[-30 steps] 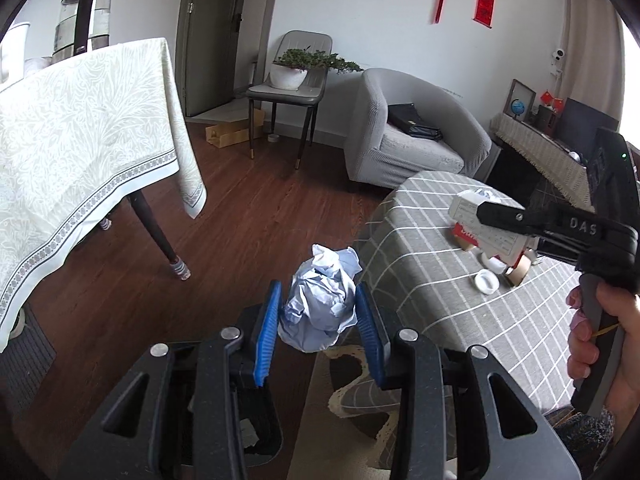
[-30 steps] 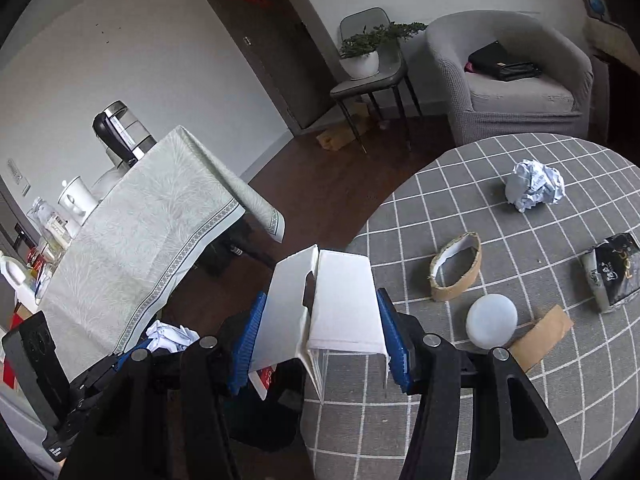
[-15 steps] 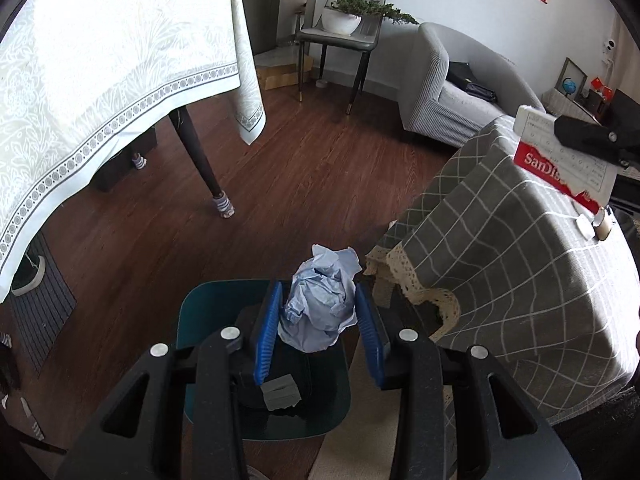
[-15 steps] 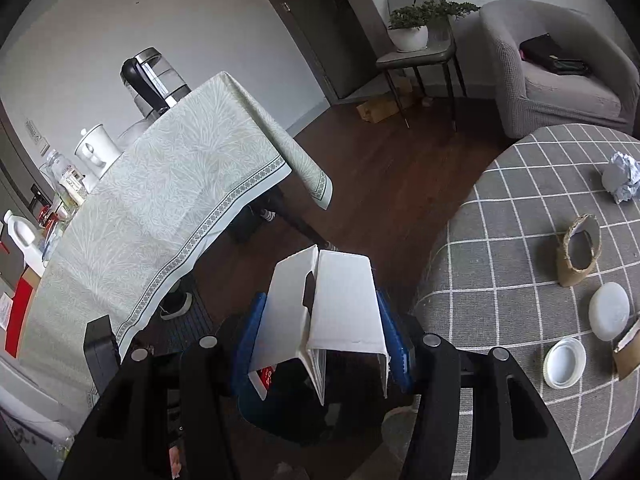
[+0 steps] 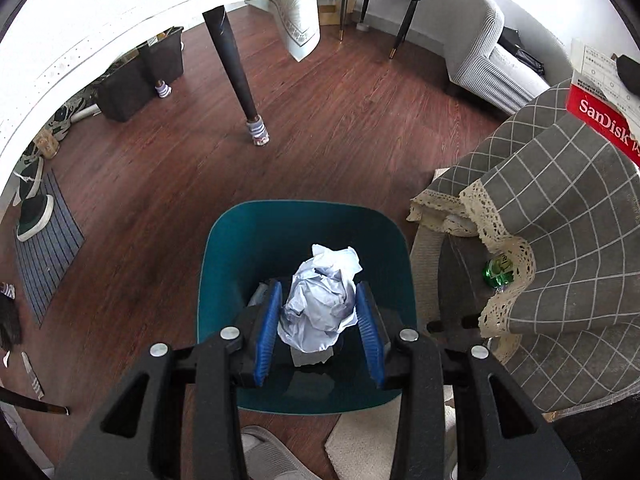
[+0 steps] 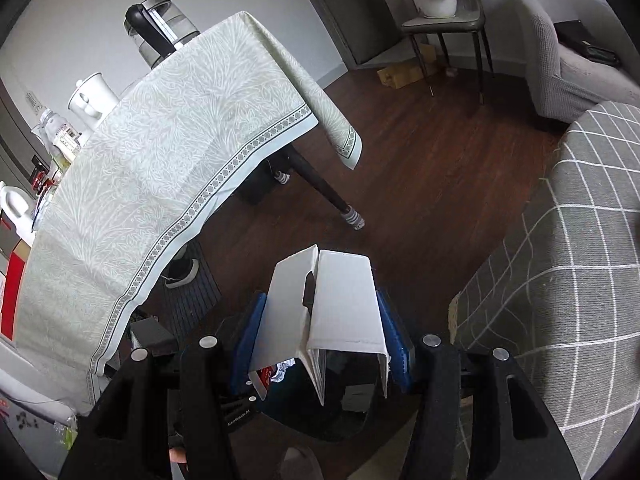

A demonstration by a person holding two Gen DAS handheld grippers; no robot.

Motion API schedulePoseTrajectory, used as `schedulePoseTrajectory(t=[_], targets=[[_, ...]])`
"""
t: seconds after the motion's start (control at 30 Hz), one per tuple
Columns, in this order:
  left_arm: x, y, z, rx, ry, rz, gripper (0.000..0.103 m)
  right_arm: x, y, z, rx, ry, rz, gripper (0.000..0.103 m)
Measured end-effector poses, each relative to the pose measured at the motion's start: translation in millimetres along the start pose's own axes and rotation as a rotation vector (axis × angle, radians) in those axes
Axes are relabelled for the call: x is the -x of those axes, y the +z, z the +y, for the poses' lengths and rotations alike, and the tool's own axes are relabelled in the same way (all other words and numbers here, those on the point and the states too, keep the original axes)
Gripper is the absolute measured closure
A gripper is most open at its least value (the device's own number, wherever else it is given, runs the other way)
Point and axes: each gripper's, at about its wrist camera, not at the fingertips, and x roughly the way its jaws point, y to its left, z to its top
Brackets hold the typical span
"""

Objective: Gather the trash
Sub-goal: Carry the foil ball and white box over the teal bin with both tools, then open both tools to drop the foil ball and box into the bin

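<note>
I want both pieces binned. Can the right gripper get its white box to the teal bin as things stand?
Probably yes. The right gripper holds the white box just above the teal bin; only the left gripper with its crumpled paper crowds the opening.

Bare floor ahead; draped table crowds the bin's right.

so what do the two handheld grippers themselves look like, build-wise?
Both match: the left gripper and right gripper have matte black plastic bodies with triangular cutouts, silver round bolt heads, and ribbed blue fingers. Small white lettering marks a black part lower left in the right view. No cables visible.
</note>
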Motion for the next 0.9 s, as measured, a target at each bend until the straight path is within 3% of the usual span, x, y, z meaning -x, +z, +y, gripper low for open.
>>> schedulePoseTrajectory(t=[0.27, 0.4, 0.57, 0.9], targets=[[-13, -12, 17, -0.015, 0.019, 0.07, 0.058, -54, -11, 14, 0.012, -0.013, 0.095, 0.048], [-11, -18, 26, -0.007, 0.016, 0.061, 0.04, -77, -16, 19, 0.023, -0.031, 0.131, 0.048], [-3, -20, 36, 0.0, 0.023, 0.053, 0.038, -100, -25, 20, 0.015, -0.041, 0.172, 0.048], [41, -15, 46, 0.01, 0.025, -0.072, 0.038, -143, -47, 36, 0.046, -0.065, 0.261, 0.048]])
